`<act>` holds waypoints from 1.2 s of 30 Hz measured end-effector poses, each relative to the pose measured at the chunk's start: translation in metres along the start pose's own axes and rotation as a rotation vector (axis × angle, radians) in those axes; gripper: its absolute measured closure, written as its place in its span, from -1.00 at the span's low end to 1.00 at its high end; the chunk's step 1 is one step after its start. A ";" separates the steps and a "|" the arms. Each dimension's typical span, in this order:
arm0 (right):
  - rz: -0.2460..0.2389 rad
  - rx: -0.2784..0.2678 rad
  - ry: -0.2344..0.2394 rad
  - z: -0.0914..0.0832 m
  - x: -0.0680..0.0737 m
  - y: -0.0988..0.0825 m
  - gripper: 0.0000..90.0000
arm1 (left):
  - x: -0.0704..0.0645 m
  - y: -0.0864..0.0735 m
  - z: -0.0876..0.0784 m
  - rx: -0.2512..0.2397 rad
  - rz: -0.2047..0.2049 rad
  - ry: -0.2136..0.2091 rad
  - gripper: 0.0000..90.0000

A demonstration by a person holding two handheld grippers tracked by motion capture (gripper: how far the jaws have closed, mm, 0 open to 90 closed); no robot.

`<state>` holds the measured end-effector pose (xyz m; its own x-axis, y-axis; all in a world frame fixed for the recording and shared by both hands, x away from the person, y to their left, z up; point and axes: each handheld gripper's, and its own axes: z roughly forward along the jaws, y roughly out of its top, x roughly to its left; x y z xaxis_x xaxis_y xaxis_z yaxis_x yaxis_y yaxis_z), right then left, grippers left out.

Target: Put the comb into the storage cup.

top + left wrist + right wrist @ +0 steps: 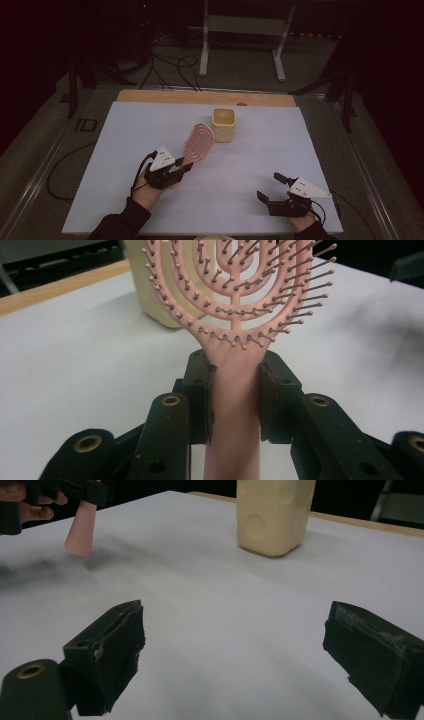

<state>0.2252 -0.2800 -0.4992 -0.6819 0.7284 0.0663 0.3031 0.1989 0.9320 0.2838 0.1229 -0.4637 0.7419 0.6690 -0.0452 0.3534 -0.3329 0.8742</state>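
The left gripper (184, 165) is clamped on the handle of the pink hairbrush (198, 141), whose head reaches toward one o'clock, beside the cream cup (223, 124). At the white table's (125, 130) five o'clock, the right gripper (269, 186) rests with jaws spread wide, holding nothing.

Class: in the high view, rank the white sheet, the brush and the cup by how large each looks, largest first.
1. White sheet, by far the largest.
2. Brush, longer than the cup is wide.
3. Cup, close behind; it sits farther from the camera, so this gap is unsure.
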 end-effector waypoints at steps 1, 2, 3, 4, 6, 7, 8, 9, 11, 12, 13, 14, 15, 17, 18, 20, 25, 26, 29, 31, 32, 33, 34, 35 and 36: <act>0.000 0.001 -0.002 0.000 0.000 0.000 -0.80 | 0.001 0.000 0.000 0.001 -0.008 -0.008 0.57; 0.002 0.002 -0.004 0.000 0.000 0.000 -0.80 | 0.001 -0.001 -0.001 -0.006 -0.009 -0.001 0.57; 0.003 0.003 -0.004 0.000 0.000 0.000 -0.80 | 0.001 -0.001 -0.001 -0.008 -0.010 -0.002 0.57; 0.005 0.004 -0.004 0.000 0.000 0.000 -0.80 | 0.001 -0.001 -0.001 -0.009 -0.010 -0.004 0.57; 0.004 0.004 -0.003 0.000 0.000 0.001 -0.80 | 0.002 -0.001 -0.001 -0.018 -0.011 -0.002 0.57; 0.002 0.004 -0.002 0.000 0.000 0.001 -0.80 | 0.002 -0.001 -0.001 -0.020 -0.011 -0.006 0.57; 0.001 0.004 -0.001 0.000 0.000 0.001 -0.80 | 0.001 -0.001 -0.001 -0.024 -0.008 0.004 0.57; 0.003 0.005 -0.001 0.000 0.000 0.002 -0.80 | 0.002 -0.001 -0.001 -0.024 -0.013 -0.007 0.57; -0.003 0.002 -0.004 -0.001 0.001 0.003 -0.80 | 0.001 -0.002 -0.002 -0.031 -0.009 0.006 0.57; 0.001 0.000 -0.004 -0.003 0.001 0.005 -0.80 | 0.002 -0.002 -0.002 -0.031 -0.012 -0.005 0.57; 0.003 -0.004 0.000 -0.004 0.001 0.006 -0.80 | 0.002 -0.002 -0.003 -0.035 -0.012 -0.003 0.57; 0.006 -0.004 -0.001 -0.005 0.002 0.009 -0.80 | 0.002 -0.002 -0.003 -0.038 -0.005 0.005 0.57; 0.003 -0.003 -0.004 -0.005 0.003 0.011 -0.80 | 0.002 -0.002 -0.003 -0.041 -0.010 -0.007 0.57; 0.000 0.013 0.002 -0.006 0.004 0.016 -0.80 | 0.002 -0.002 -0.004 -0.048 -0.003 0.005 0.57; 0.001 0.018 0.003 -0.007 0.005 0.018 -0.80 | 0.002 -0.001 -0.005 -0.047 -0.005 -0.003 0.57; -0.023 0.037 -0.005 -0.008 0.009 0.025 -0.80 | 0.002 -0.001 -0.006 -0.053 -0.001 0.005 0.57; -0.028 0.021 -0.022 -0.014 0.012 0.039 -0.80 | 0.002 -0.001 -0.008 -0.062 -0.006 0.001 0.57; -0.024 0.016 -0.022 -0.016 0.012 0.042 -0.80 | 0.002 -0.001 -0.008 -0.064 -0.004 0.003 0.57; -0.013 0.004 -0.036 -0.021 0.011 0.053 -0.80 | 0.002 0.000 -0.009 -0.067 -0.004 0.005 0.57; -0.004 0.001 -0.037 -0.023 0.010 0.061 -0.80 | 0.002 0.000 -0.009 -0.069 -0.006 0.004 0.57; -0.005 0.000 -0.041 -0.024 0.010 0.065 -0.80 | 0.002 0.000 -0.009 -0.072 -0.005 0.004 0.57; -0.008 0.000 -0.044 -0.025 0.010 0.068 -0.80 | 0.002 0.000 -0.009 -0.070 -0.005 -0.003 0.57; -0.008 -0.001 -0.046 -0.025 0.010 0.072 -0.80 | 0.002 0.000 -0.010 -0.072 -0.002 0.001 0.57; -0.013 -0.002 -0.048 -0.026 0.010 0.075 -0.80 | 0.001 0.000 -0.010 -0.075 0.000 0.000 0.57; -0.017 -0.005 -0.045 -0.026 0.011 0.080 -0.80 | 0.001 0.001 -0.010 -0.074 -0.001 -0.003 0.57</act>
<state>0.2243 -0.2735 -0.4150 -0.6559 0.7540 0.0348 0.2888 0.2082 0.9345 0.2794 0.1298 -0.4584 0.7432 0.6674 -0.0476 0.3115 -0.2820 0.9074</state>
